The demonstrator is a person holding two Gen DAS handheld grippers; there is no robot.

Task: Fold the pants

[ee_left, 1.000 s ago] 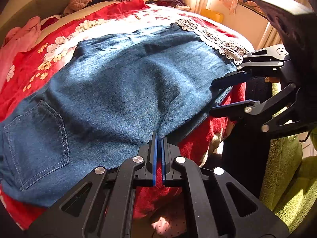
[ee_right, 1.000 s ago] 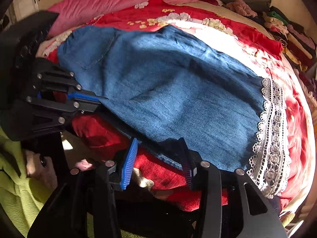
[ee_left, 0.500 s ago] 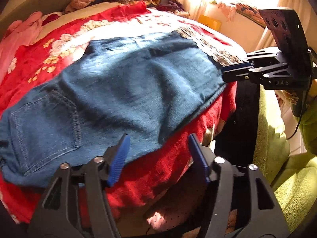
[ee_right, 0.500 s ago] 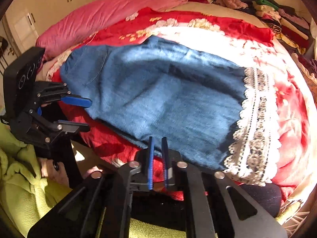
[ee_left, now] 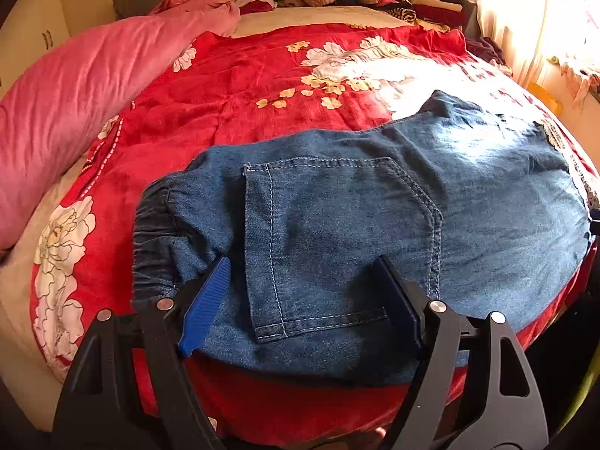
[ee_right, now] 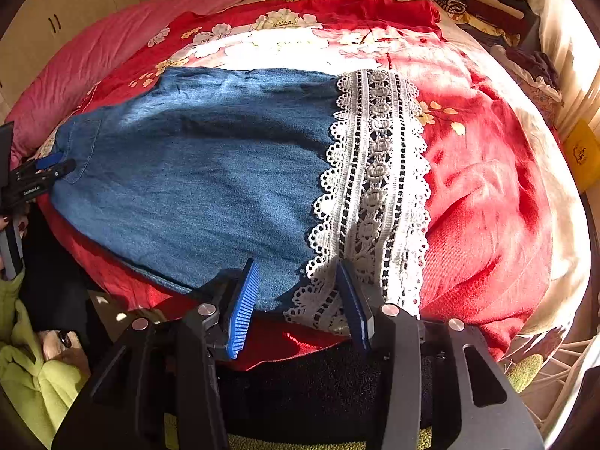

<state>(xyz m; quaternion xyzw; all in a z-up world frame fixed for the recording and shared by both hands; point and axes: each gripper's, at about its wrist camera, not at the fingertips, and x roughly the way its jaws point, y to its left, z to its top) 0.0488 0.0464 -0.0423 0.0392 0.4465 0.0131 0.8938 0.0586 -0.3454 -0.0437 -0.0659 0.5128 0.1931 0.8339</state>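
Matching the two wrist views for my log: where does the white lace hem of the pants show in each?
Left wrist: lace hem only as a sliver at the far right edge, mostly cut off.
Right wrist: lace hem centre right, running down to the open right tongs.
Shared landmark: pink blanket.

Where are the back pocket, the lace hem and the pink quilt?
Back pocket (ee_left: 337, 240): left wrist view, middle of the stitched patch.
Lace hem (ee_right: 375, 187): right wrist view, middle of the white band.
Pink quilt (ee_left: 67, 105): left wrist view, its bulging side.
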